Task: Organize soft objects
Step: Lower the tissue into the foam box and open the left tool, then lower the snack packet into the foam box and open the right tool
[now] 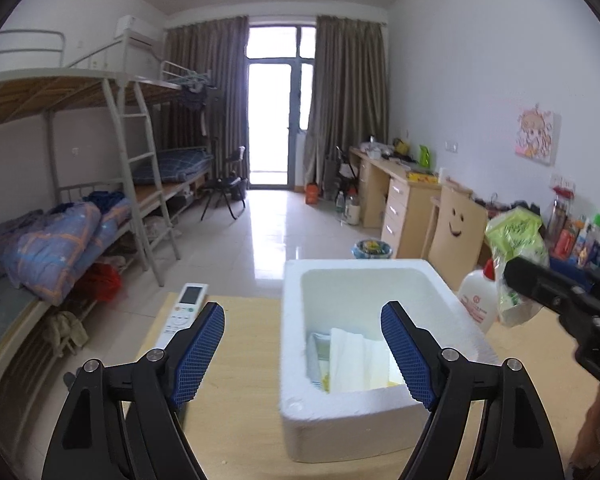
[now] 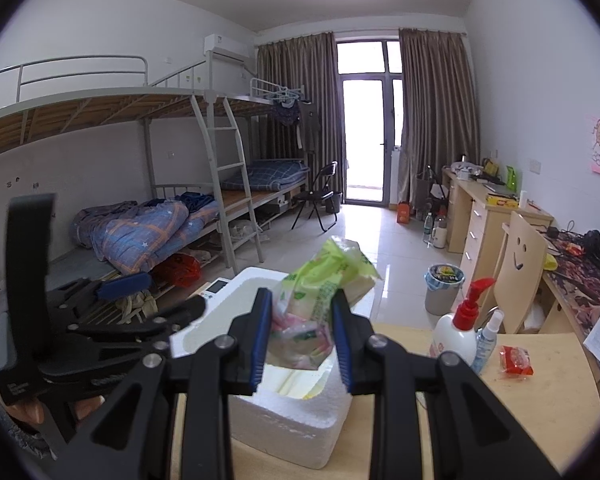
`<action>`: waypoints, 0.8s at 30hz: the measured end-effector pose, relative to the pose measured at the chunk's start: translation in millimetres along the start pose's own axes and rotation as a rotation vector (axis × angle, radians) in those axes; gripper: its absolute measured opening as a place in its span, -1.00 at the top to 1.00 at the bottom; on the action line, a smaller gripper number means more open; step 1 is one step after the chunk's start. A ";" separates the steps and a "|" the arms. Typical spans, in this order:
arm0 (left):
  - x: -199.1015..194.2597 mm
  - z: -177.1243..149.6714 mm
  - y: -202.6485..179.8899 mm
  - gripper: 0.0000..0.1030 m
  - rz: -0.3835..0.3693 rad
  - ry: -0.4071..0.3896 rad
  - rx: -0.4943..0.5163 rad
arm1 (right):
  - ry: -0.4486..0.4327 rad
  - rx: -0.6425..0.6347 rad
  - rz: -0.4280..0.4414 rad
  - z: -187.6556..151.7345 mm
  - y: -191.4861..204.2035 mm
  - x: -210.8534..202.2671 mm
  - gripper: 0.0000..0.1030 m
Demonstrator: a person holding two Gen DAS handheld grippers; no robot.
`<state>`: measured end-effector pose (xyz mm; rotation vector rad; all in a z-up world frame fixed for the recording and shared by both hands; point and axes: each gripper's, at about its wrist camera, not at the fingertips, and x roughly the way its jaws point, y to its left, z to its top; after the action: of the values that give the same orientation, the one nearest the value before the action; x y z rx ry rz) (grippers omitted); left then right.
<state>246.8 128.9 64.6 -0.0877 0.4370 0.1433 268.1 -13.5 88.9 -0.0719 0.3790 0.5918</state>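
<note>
- Dorm room, wooden table point(image 1: 244, 408) in front.
- Left gripper point(image 1: 303, 354) gapes wide, nothing between its pads.
- Right gripper point(image 2: 302, 334) pinches a green tissue pack point(image 2: 320, 296) above the white foam box point(image 1: 296, 360), which holds perhaps folded tissues point(image 1: 354, 360).
- Bunk beds point(image 2: 148, 184) behind.

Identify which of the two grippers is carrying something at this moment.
The right gripper, shut on the green-and-clear plastic tissue pack above the white foam box. The left gripper stands open with nothing between its pads.

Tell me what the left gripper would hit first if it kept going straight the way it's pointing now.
Probably the white foam box: the open left gripper points slightly down toward its near left wall and the white tissue pack inside, though depth is unclear.
</note>
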 end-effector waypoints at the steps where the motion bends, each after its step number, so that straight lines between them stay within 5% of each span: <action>1: -2.8 0.8 2.9 -0.58 0.007 -0.012 -0.006 | 0.000 -0.001 0.001 -0.9 -0.7 -0.8 0.35; 14: -28.5 -5.4 26.2 -0.73 0.088 -0.083 -0.007 | 0.050 -0.041 0.047 -0.4 16.0 20.9 0.35; 24: -38.6 -15.1 41.9 -0.80 0.080 -0.087 -0.019 | 0.101 -0.024 0.058 -1.0 14.6 45.1 0.34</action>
<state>199.4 163.9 65.2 -0.0821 0.3529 0.2286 294.0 22.4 71.9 -0.1143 0.4735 0.6519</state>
